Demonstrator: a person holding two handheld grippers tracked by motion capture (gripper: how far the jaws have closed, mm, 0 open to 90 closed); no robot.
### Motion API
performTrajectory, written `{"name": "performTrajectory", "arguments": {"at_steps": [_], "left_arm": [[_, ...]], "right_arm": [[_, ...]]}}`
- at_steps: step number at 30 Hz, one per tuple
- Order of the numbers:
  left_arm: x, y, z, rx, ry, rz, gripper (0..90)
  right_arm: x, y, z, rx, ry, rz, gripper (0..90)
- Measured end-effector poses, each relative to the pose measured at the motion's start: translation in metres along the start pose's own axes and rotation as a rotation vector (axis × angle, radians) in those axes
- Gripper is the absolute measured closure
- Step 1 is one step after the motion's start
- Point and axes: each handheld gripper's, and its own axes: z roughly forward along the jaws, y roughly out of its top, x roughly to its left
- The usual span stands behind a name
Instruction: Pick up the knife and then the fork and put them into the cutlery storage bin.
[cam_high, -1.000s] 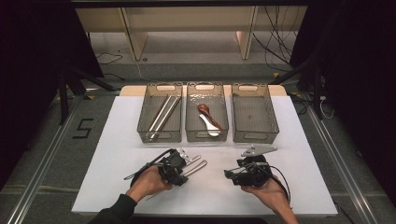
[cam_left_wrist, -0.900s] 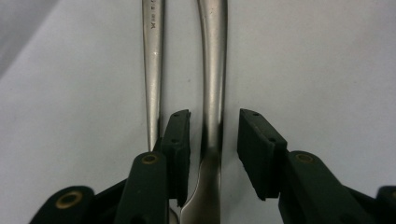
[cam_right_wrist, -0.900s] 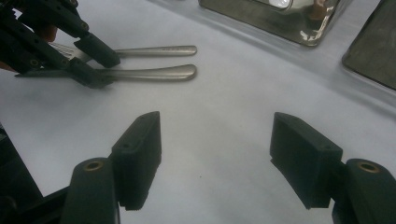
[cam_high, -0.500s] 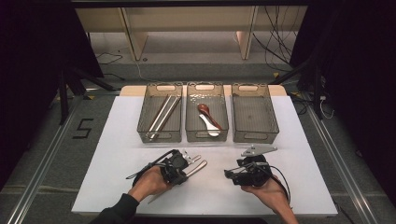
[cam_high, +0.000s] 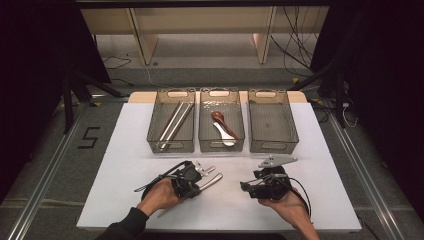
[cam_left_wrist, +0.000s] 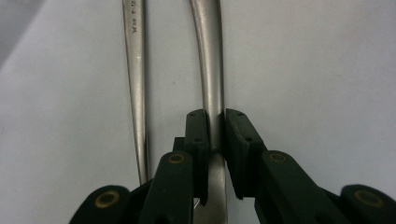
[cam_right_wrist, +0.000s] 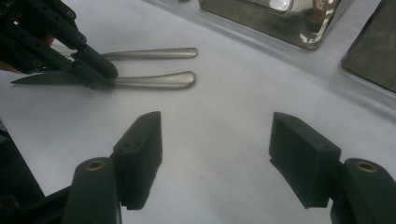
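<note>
My left gripper (cam_high: 192, 181) pinches a steel knife (cam_left_wrist: 211, 88) by its handle; its jaws have just been closing, and in the left gripper view the pads press on both sides of the metal. The knife lies flat on the white table (cam_high: 125, 150), near the front edge and well short of the middle bin (cam_high: 221, 145). Its long axis runs diagonally: the rounded handle end points up toward the middle bin, and the blade points back toward my left hand (cam_high: 157, 195). A second steel piece (cam_left_wrist: 137, 93) lies just beside it on the side away from my right gripper, nearly parallel, its handle end also aimed at the bins. The left gripper view brings out small stamped marks on that second handle, too fine for me to read, which the high view cannot resolve. The right gripper view shows what my own left camera hides: the dark pointed blade coming out behind the left jaws. My right gripper (cam_right_wrist: 215, 158) rests well apart from the knife, its jaws spread wide with nothing between them. From the high view alone I see chopsticks in the bin left of the middle one, two spoons in the middle bin, and a "5" (cam_high: 88, 138) taped on the floor, well left of the bins.
</note>
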Motion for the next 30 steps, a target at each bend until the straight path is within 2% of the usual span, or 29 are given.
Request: {"name": "performTrajectory", "arguments": {"at_steps": [8,15,21,25,30], "left_arm": [[0.0,0.0,-0.003,-0.004,-0.033,-0.005,79.4],[-0.001,0.0,-0.006,-0.004,-0.031,0.009,79.4],[-0.001,0.0,-0.009,-0.01,-0.045,0.002,79.4],[0.0,-0.001,-0.009,-0.011,-0.056,0.001,79.4],[-0.001,0.0,-0.011,-0.013,-0.056,0.001,79.4]], "right_arm": [[0.002,0.001,0.0,-0.009,0.005,-0.013,35.7],[0.005,0.002,0.002,-0.008,0.013,-0.025,35.6],[0.01,0.002,0.004,-0.01,0.025,-0.042,35.6],[0.018,0.003,0.007,-0.012,0.035,-0.082,35.5],[0.032,0.004,0.016,-0.008,0.044,-0.159,35.0]]}}
